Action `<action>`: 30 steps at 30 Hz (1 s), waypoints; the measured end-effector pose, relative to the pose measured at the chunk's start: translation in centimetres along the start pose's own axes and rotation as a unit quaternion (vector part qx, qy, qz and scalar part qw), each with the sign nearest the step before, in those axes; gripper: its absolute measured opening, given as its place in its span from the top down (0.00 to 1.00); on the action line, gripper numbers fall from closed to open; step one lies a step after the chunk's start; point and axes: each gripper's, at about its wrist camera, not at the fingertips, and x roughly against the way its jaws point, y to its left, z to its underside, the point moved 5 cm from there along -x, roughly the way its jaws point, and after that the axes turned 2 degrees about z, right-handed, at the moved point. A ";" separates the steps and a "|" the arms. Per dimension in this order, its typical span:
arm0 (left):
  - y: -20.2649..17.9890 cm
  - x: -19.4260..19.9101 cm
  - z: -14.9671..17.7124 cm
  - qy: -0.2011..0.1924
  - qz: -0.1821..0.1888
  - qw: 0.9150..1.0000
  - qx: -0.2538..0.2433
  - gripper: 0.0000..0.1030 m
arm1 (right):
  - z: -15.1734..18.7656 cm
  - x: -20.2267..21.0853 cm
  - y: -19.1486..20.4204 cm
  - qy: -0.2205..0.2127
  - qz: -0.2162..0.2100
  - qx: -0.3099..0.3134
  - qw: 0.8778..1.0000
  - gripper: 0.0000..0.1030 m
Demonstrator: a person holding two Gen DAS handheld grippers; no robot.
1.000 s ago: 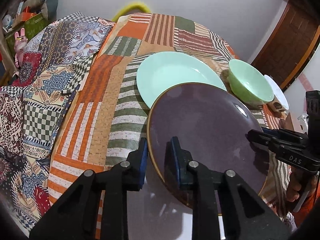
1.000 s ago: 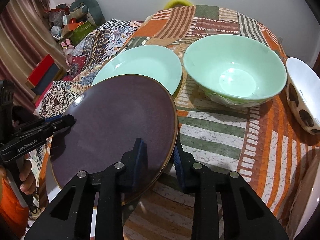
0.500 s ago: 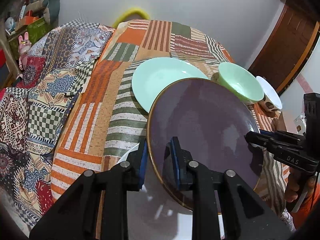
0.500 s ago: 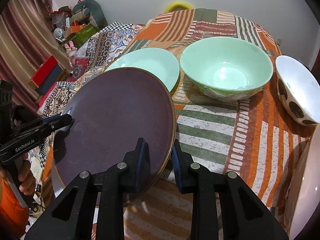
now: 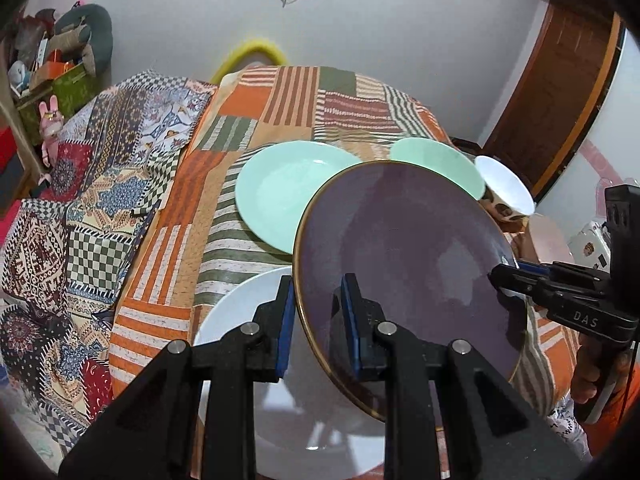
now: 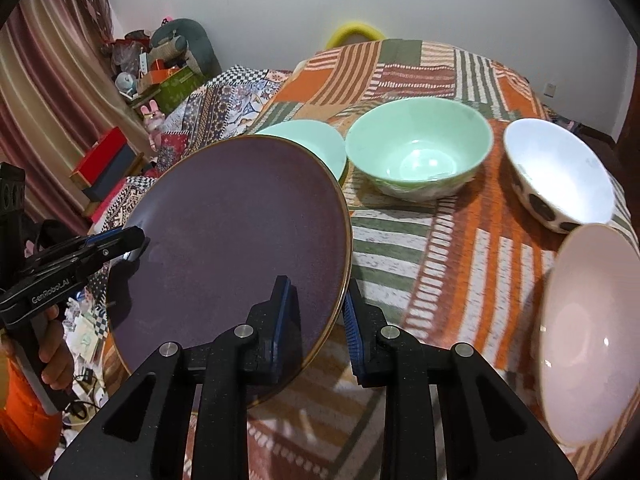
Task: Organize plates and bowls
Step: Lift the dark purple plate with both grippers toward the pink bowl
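The left gripper and the right gripper are both clamped on opposite rims of the purple plate, held tilted above the white plate (on the patchwork cloth), near the mint plate.

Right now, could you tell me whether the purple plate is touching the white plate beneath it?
Apart. The left wrist view shows the purple plate held tilted above the white plate by both claws, clear of its surface.
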 end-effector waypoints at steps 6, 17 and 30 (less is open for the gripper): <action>-2.8 1.2 0.5 -0.002 0.004 1.000 -0.015 0.78 | 1.0 2.3 -0.9 -0.013 0.006 -0.003 1.000 0.77; -7.4 2.0 2.4 0.008 0.017 0.999 -0.041 0.78 | 3.9 5.3 -3.4 -0.020 0.016 -0.019 0.999 0.77; -9.9 0.2 6.0 0.057 0.022 0.997 -0.054 0.78 | 7.4 5.3 -5.1 0.007 0.018 -0.042 0.999 0.77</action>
